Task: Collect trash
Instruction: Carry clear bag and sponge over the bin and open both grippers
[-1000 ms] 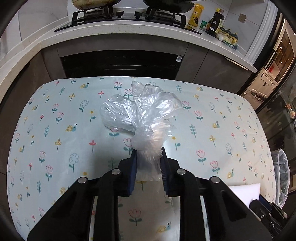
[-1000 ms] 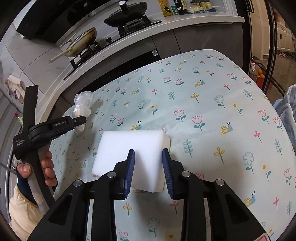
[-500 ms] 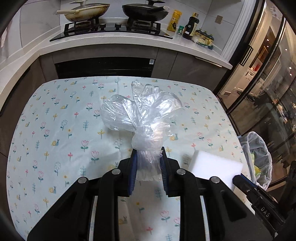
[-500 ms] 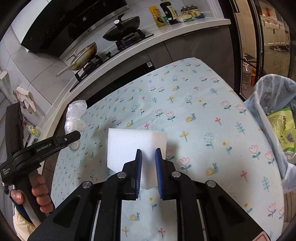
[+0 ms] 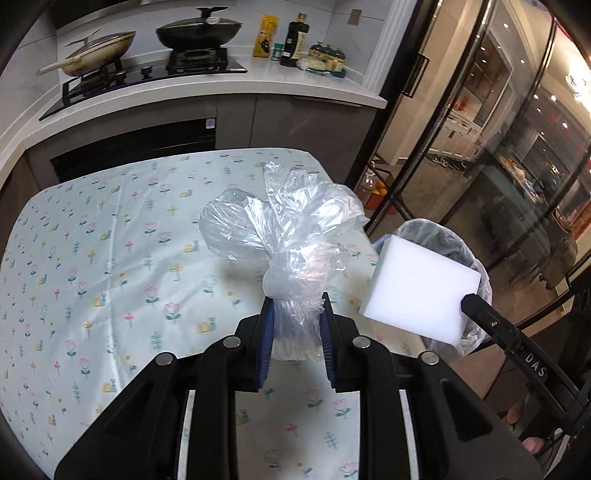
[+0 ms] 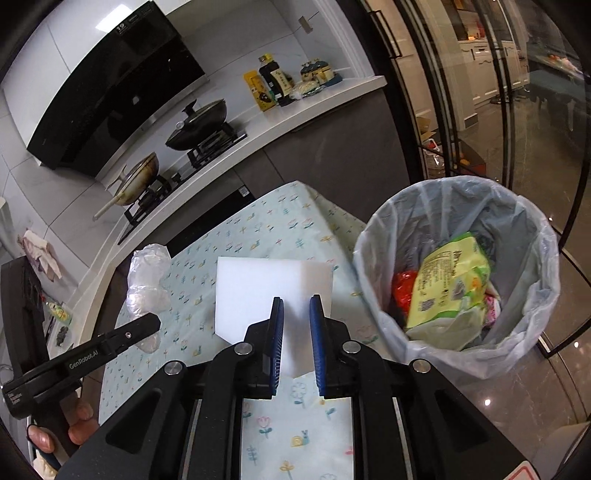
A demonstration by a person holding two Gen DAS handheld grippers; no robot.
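Note:
My left gripper (image 5: pixel 295 317) is shut on the neck of a clear crumpled plastic bag (image 5: pixel 284 229), held up above the flowered tablecloth (image 5: pixel 110 258). My right gripper (image 6: pixel 296 314) is shut on a white foam block (image 6: pixel 258 291), lifted off the table near its right end. The same block (image 5: pixel 421 288) shows in the left wrist view, just in front of the bin (image 5: pixel 443 236). The bag (image 6: pixel 147 280) also appears at the left of the right wrist view. A trash bin (image 6: pixel 391 266) with a clear liner stands off the table's right end, holding a green packet and red wrapper.
A kitchen counter (image 5: pixel 258 81) runs behind the table with a stove, two pans (image 5: pixel 199 31) and bottles (image 5: pixel 295 40). Glass doors (image 5: pixel 480 147) stand to the right beyond the bin. A hand (image 6: pixel 74 424) holds the left gripper's handle.
Both grippers have risen and swung right toward the bin, which has come into view. The right jaws closed tighter on the foam block and lifted it off the table.

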